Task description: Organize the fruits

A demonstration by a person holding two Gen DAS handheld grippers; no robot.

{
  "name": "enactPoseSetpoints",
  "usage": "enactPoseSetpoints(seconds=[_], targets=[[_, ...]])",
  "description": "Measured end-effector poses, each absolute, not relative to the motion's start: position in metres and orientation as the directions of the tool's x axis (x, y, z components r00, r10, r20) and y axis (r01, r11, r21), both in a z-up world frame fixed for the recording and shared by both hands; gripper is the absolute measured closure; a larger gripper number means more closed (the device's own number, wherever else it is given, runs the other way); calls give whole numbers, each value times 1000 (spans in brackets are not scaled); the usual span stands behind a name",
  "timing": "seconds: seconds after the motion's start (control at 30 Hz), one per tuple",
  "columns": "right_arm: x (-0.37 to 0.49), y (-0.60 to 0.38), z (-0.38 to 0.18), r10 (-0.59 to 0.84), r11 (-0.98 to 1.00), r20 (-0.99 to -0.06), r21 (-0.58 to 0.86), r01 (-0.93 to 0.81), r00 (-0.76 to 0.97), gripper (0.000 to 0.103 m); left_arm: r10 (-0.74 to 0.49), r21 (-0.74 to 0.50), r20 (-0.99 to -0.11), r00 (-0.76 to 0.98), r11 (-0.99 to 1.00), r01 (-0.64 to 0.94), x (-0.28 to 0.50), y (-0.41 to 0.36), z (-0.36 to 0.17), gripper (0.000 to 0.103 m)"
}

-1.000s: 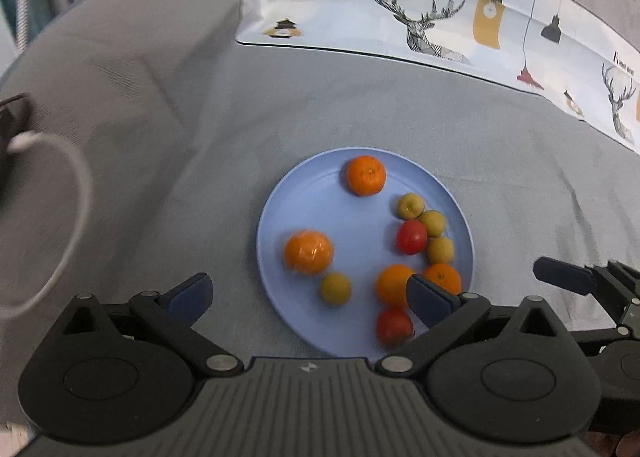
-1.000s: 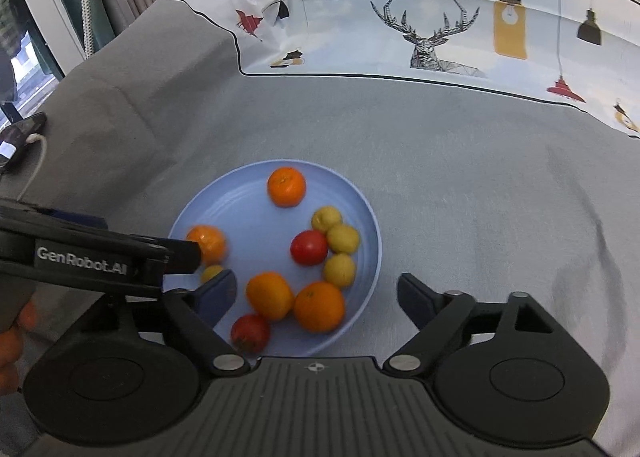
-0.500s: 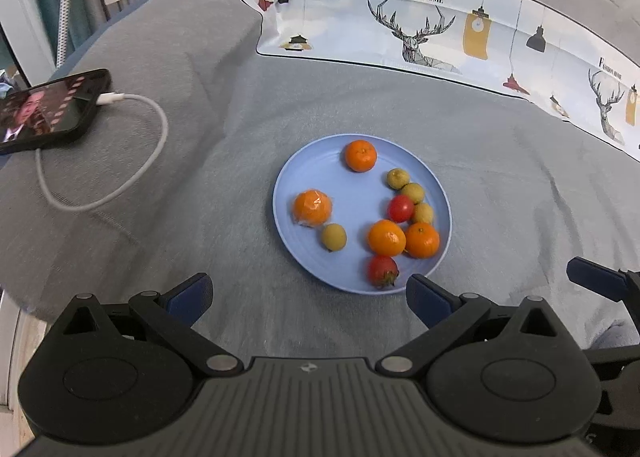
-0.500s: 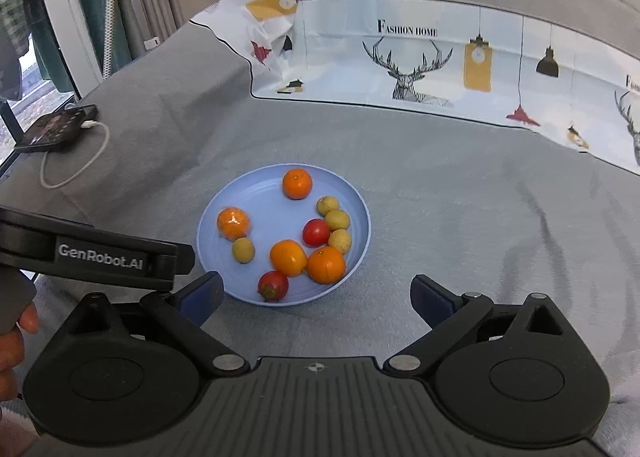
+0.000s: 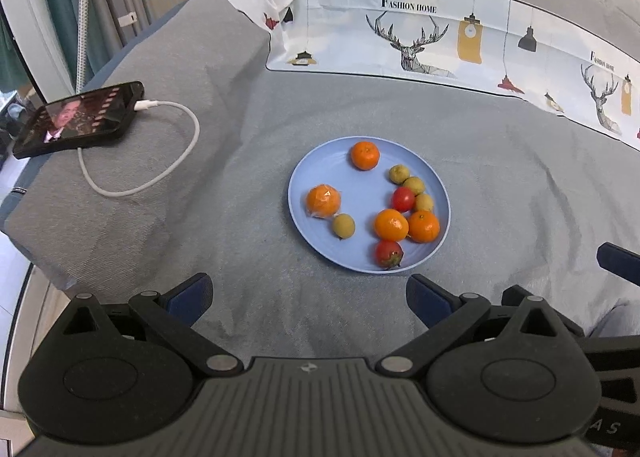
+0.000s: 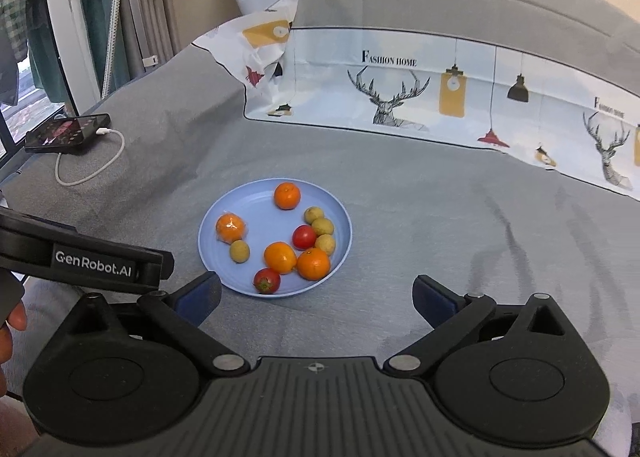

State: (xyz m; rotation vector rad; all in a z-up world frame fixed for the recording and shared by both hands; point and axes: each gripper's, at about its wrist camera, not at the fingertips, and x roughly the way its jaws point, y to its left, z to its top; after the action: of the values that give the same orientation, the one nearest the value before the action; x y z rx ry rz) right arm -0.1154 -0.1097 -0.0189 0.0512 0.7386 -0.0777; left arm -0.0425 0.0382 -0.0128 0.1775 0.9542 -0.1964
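- Blue plate (image 5: 304, 173), centre of the grey bed cover (image 5: 200, 225), holds every fruit.
- Four oranges (image 5: 391, 224), one film-wrapped (image 5: 323, 200): firm; grip across the middle.
- Two tomatoes (image 5: 402, 199): soft, slippery, likely to bruise.
- Four small yellow-green fruits (image 5: 343, 226): light, prone to roll.
- Left gripper (image 5: 308, 293) and right gripper (image 6: 316, 293): fingers wide, empty, near side of the plate.
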Motion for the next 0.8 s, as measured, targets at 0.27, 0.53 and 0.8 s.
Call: enactPoseSetpoints(seconds=[0.27,0.53,0.8], targets=[[-132,-99,-15,-60,998,-652,-12,69,756,1,-96,68,-800,592,966,248,-59,40,-8,0],[-140,-101,-12,-74,996,-641,-15,84,764,1,-99,75,-793,602,964,256,-65,37,-4,0],[-143,-102,-12,-79,996,-637,-12,93,767,1,-89,87,-786,612,964,252,-66,36,-3,0]])
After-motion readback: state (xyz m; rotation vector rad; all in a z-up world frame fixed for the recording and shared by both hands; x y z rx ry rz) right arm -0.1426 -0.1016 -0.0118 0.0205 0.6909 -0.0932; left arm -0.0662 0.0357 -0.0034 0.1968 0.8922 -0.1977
